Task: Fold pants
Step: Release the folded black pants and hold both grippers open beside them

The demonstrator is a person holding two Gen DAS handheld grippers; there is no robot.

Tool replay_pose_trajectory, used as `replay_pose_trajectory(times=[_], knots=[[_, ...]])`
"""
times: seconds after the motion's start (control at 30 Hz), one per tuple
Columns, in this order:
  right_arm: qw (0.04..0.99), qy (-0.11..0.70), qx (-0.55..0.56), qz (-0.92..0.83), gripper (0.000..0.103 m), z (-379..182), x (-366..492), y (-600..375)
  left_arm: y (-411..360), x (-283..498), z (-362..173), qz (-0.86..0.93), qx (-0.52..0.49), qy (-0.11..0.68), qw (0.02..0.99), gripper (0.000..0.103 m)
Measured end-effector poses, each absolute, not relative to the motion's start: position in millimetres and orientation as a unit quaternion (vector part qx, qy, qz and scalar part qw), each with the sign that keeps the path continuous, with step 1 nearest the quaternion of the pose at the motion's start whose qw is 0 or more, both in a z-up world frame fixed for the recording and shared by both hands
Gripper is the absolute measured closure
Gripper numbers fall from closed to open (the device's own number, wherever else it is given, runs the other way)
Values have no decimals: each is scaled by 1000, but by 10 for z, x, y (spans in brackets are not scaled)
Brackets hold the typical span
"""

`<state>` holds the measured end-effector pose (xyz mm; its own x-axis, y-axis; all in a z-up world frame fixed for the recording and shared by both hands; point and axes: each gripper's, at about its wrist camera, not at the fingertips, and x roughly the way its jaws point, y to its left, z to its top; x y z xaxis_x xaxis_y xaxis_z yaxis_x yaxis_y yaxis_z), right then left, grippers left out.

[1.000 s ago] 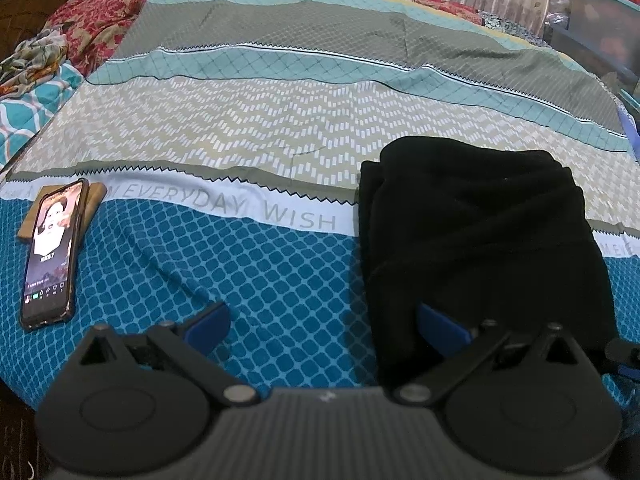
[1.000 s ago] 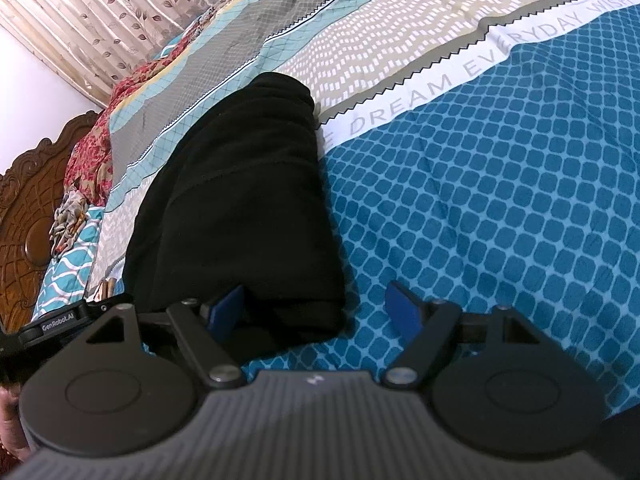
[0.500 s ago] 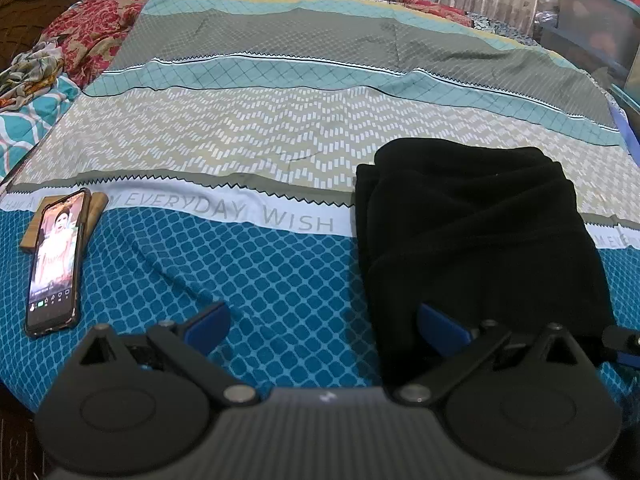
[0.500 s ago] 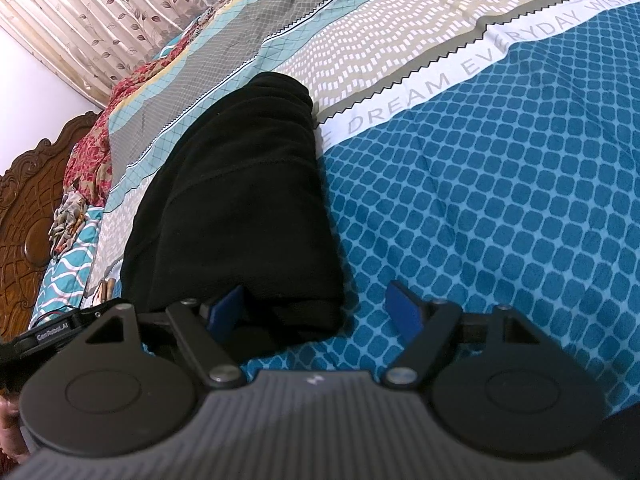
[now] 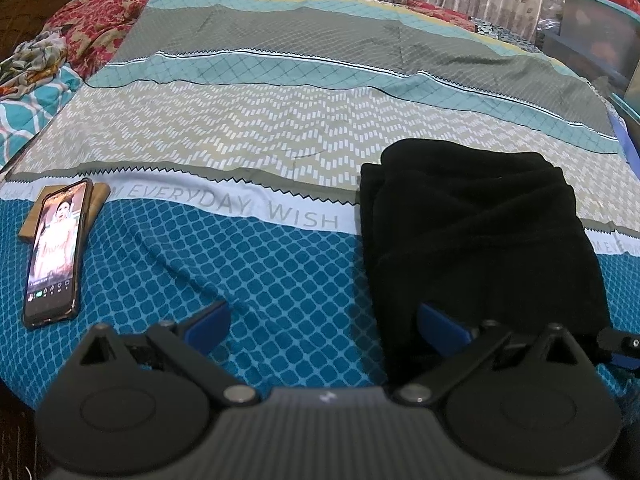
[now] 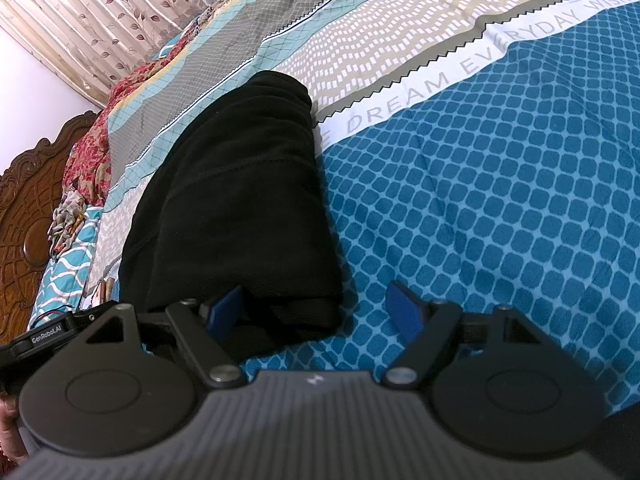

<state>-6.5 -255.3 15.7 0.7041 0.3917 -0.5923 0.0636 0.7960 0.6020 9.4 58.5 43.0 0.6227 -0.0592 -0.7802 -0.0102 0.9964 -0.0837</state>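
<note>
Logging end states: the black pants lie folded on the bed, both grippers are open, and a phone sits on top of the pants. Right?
Not quite. The phone lies on the bedspread, well to the left of the pants, as the left wrist view shows. The pants are folded, and the left gripper and right gripper are open.

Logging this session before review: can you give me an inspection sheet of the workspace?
Surface: patterned bedsheet, lightly creased.
Job's things: black pants folded into a compact bundle on the bed.
Clutter: phone, screen lit, lying on a wooden block.
Grippers: left gripper open, one finger over the pants' near edge; right gripper open, straddling the pants' near corner.
Cables: nothing seen.
Surroundings: curtains, carved headboard, storage boxes.
</note>
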Motion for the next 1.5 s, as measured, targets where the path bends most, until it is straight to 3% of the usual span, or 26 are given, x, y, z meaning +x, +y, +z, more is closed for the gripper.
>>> replay_pose_trajectory(times=[1.5], knots=[[873,370,303,92,19,132,-42,-2530,663,86,348,-12,-68,446,892,0]])
